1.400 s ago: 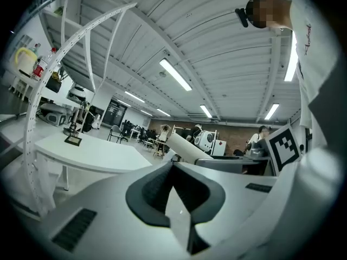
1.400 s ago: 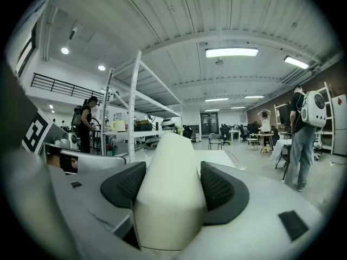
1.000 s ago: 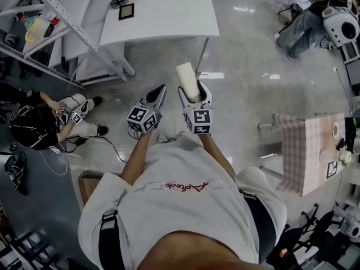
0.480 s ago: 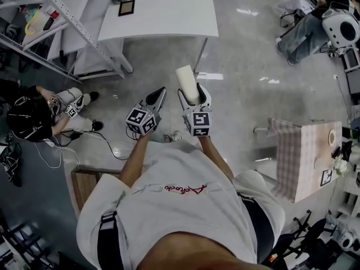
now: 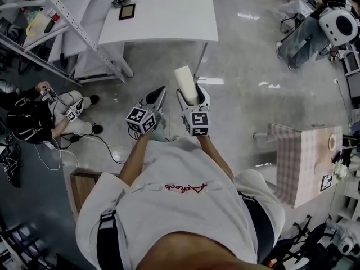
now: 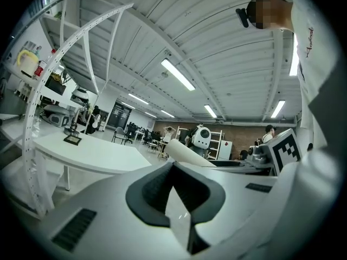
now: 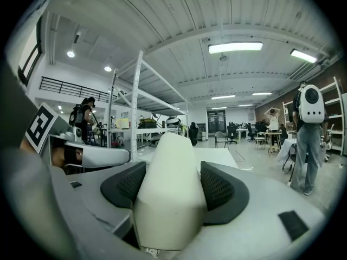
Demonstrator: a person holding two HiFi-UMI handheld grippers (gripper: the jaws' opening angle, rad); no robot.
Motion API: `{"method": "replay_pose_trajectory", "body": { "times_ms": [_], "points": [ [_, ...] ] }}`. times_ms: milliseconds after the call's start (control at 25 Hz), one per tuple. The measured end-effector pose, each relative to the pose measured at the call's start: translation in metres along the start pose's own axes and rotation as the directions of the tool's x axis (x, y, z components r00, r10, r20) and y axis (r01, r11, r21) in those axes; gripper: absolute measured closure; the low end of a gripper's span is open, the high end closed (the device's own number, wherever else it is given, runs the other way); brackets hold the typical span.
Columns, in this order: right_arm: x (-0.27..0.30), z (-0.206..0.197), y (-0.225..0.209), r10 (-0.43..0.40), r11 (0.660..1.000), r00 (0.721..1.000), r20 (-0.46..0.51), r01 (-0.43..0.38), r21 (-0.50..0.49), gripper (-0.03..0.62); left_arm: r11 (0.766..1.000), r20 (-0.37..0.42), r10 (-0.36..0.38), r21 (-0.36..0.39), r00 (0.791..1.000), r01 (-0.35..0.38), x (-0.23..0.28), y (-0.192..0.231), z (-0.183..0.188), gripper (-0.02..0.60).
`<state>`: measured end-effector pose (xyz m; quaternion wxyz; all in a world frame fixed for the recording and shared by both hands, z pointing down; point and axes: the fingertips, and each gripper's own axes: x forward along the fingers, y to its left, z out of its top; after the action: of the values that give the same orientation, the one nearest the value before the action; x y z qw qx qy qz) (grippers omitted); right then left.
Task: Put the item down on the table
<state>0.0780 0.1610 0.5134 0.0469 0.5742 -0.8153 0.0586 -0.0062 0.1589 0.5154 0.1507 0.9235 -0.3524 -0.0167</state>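
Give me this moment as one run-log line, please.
stage: item held, not yet placed | right gripper: shut on cream roll | left gripper: shut, empty | white table: ahead, not reached

Long white ceiling strip lights point(image 7: 235, 47) light the hall brightly and evenly, and shadows are faint. The glossy grey floor point(image 5: 247, 103) carries white glare patches. Both gripper views bulge fisheye-style with black corners — the cream-white rounded block point(image 7: 168, 194), close to the lens, looks slightly soft.
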Motion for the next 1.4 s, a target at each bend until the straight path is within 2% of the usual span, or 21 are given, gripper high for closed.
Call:
{"method": "replay_pose_trajectory", "body": {
  "times_ms": [720,1400],
  "points": [
    [0.067,0.002,-0.023,0.009,1.0,1.0,-0.009,-0.009,-0.012,0.278,1.0,0.005,0.014,-0.018,1.0,-0.014,0.043,0.05,0.007,0.577],
    [0.179,0.018,-0.042,0.001,1.0,0.999,-0.035,-0.001,-0.024,0.278,0.999,0.007,0.003,-0.046,1.0,-0.002,0.104,0.146,0.036,0.577]
  ]
}}
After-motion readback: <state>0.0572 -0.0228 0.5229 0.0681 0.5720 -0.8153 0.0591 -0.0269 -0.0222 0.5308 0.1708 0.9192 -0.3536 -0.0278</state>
